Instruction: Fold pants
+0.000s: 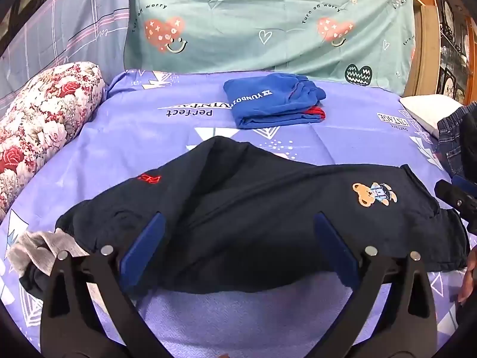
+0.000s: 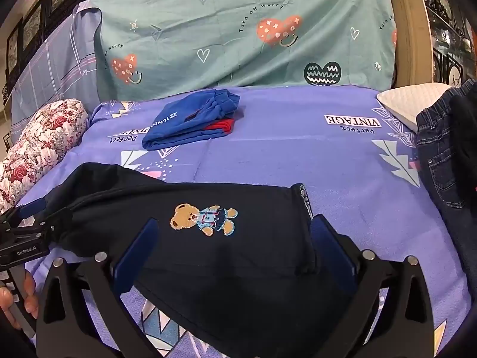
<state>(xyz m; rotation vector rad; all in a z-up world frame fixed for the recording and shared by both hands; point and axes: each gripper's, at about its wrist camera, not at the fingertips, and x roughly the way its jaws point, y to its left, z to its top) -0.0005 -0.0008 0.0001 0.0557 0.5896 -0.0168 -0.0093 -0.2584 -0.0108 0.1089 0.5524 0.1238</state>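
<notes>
**Both grippers open over dark pants**

The left gripper [image 1: 235,244] and right gripper [image 2: 235,249] hang released, jaws wide, grasping nothing. Beneath them the dark navy fleece pants with a bear patch [image 1: 253,208] lie spread across the purple printed bedsheet [image 1: 134,137]. Farther back rest 1 folded blue garment [image 1: 268,101] and the teal heart-print cloth [image 1: 268,24].

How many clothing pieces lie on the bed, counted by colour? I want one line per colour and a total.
Dark navy pants with bear patch: 1
Blue folded pants: 1
Denim jeans: 1
Total: 3
</notes>
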